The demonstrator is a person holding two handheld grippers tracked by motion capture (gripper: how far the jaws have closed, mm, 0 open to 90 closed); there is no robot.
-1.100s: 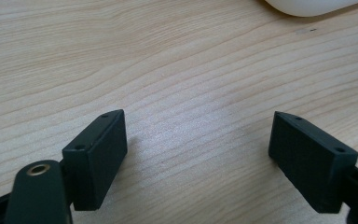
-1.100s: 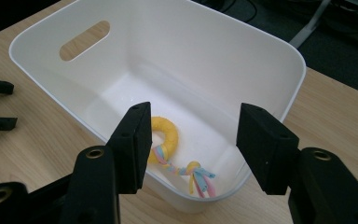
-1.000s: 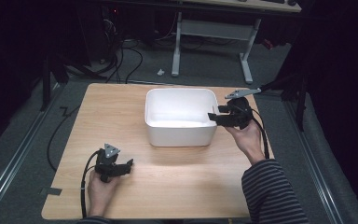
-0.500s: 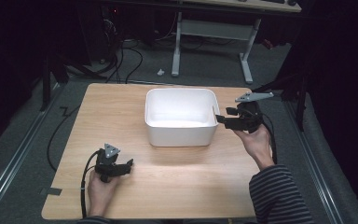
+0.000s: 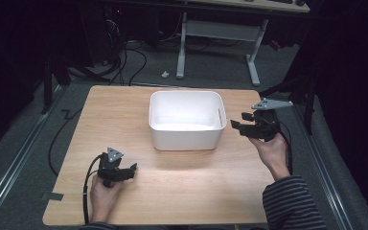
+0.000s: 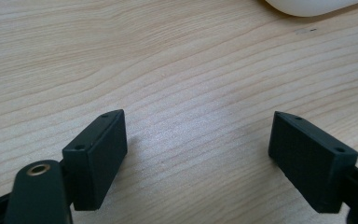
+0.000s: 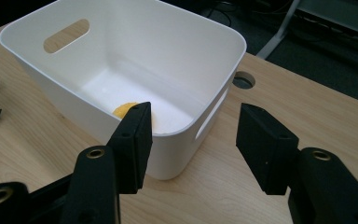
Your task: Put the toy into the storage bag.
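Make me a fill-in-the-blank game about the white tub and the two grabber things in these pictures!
1. The tub on the table is coloured ____.
2. The little thing lying inside the tub is coloured ____.
3. The right gripper is held beside the tub with its jaws ____.
4. The left gripper has ____ between its jaws.

Missing words: white; yellow; open; nothing

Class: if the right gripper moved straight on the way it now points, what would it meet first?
Probably the white bin: the right gripper points at its near corner, open fingers straddling it, though depth is uncertain.
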